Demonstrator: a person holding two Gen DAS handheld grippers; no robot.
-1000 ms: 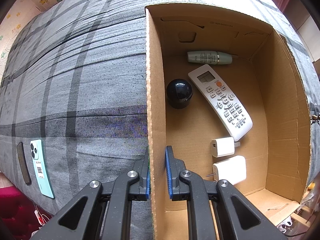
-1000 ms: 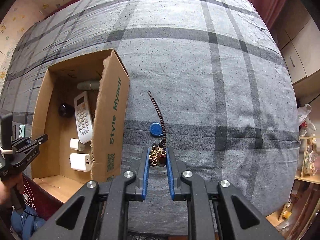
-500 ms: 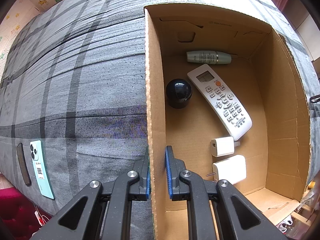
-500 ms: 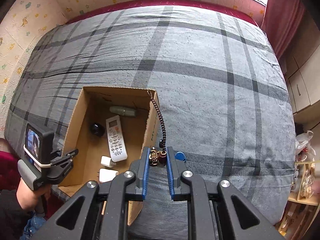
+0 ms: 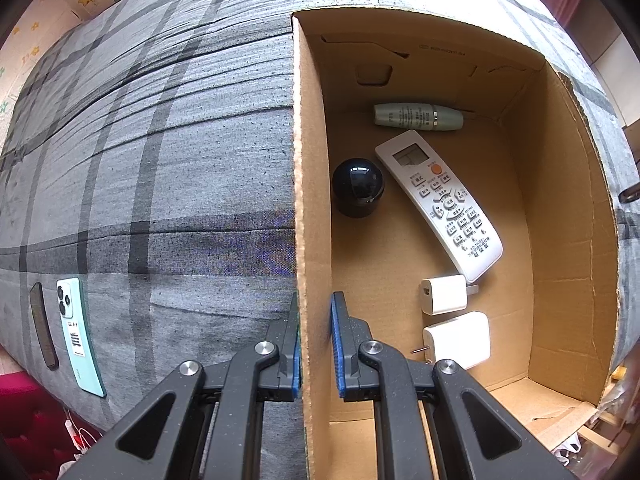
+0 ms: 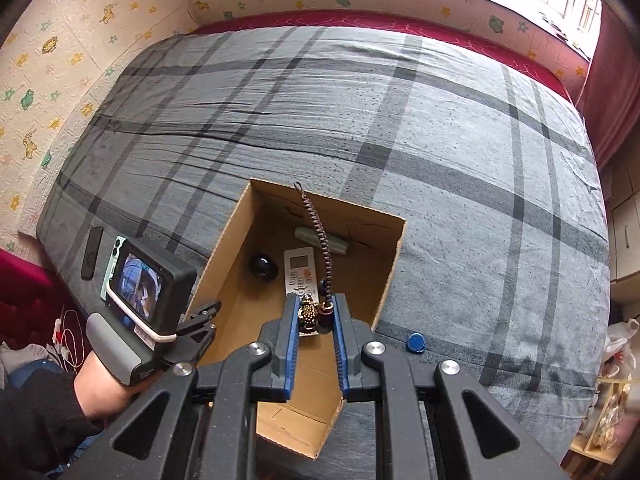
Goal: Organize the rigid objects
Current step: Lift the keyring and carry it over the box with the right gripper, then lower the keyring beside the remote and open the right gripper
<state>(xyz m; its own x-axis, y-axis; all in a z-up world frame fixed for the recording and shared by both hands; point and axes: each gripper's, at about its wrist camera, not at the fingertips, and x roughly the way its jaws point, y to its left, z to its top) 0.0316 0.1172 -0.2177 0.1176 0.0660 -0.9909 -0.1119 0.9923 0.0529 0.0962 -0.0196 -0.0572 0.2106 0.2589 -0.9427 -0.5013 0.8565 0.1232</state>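
An open cardboard box [image 5: 568, 200] [image 6: 390, 276] sits on a grey plaid bed. It holds a white remote [image 5: 440, 204] [image 6: 301, 268], a black round object [image 5: 357, 188] [image 6: 263, 266], a pale green tube [image 5: 418, 117] and two white chargers [image 5: 444, 294] [image 5: 458, 340]. My left gripper [image 5: 315, 340] is shut on the box's left wall [image 5: 310, 200]. My right gripper [image 6: 314, 320] is shut on a gold-beaded keychain [image 6: 309, 316] with a braided cord [image 6: 318, 228], held above the box.
A mint green phone [image 5: 76, 324] and a dark flat bar [image 5: 42, 326] lie on the bed left of the box. A blue cap [image 6: 416, 343] lies on the bed right of the box. The bed's front edge is near.
My right gripper has lifted the keychain off the bed and carried it left, from beside the blue cap to above the box. The left gripper has stayed on the box wall.
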